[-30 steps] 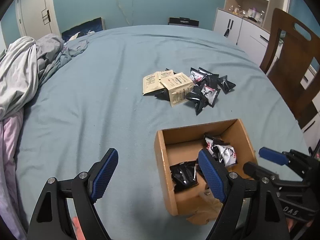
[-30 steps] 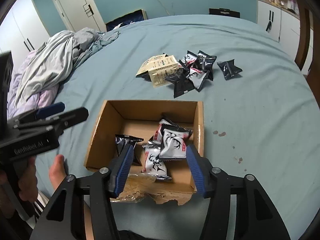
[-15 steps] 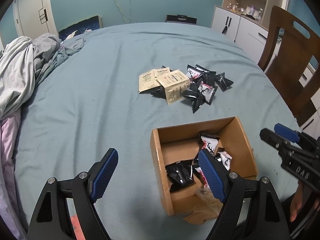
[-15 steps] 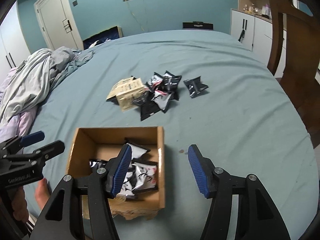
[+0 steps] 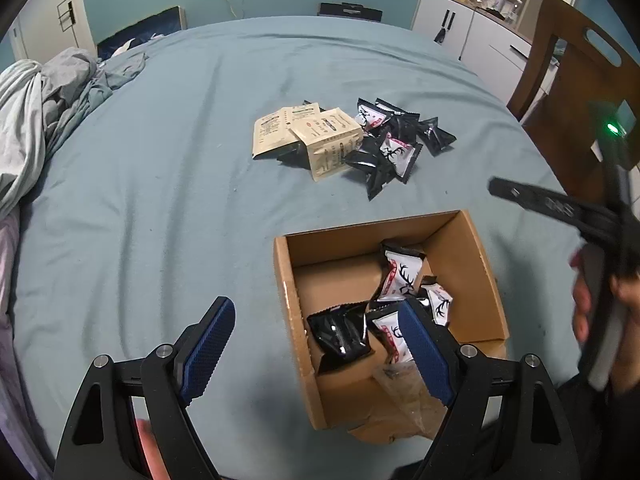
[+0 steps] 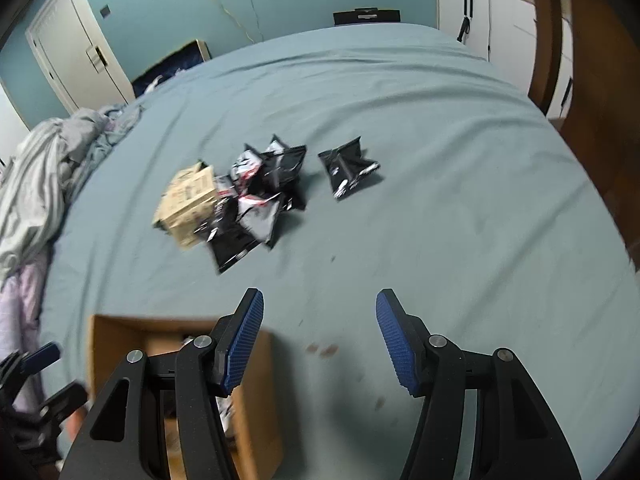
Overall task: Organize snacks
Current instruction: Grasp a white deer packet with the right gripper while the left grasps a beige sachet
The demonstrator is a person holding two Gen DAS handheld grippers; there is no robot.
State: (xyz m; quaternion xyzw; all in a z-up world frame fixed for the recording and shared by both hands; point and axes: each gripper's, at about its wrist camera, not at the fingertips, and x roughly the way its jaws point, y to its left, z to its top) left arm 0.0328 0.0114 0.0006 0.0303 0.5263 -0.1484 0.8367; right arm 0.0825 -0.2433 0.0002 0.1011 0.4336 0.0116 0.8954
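Right gripper (image 6: 319, 344), jaws apart and empty, hangs over the bed sheet (image 6: 460, 216) just past the cardboard box (image 5: 472, 256), facing the snack packets (image 6: 256, 200) heaped farther beyond it. Light, crinkly and slick, each pouch looks best pinched at a sealed edge. Left gripper (image 5: 316, 354) gapes empty beside the box.

Right gripper (image 6: 320, 340) swung from above box (image 6: 256, 420) rightward.

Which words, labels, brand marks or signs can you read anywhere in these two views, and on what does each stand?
None reads in full.
Beige packets: printed lines, too small to read.
Black-and-white snack packets: an antler drawing and a red label strip, text too small.
Right gripper: raised lettering on its arm, blurred.
Lone black packet: white print, blurred.
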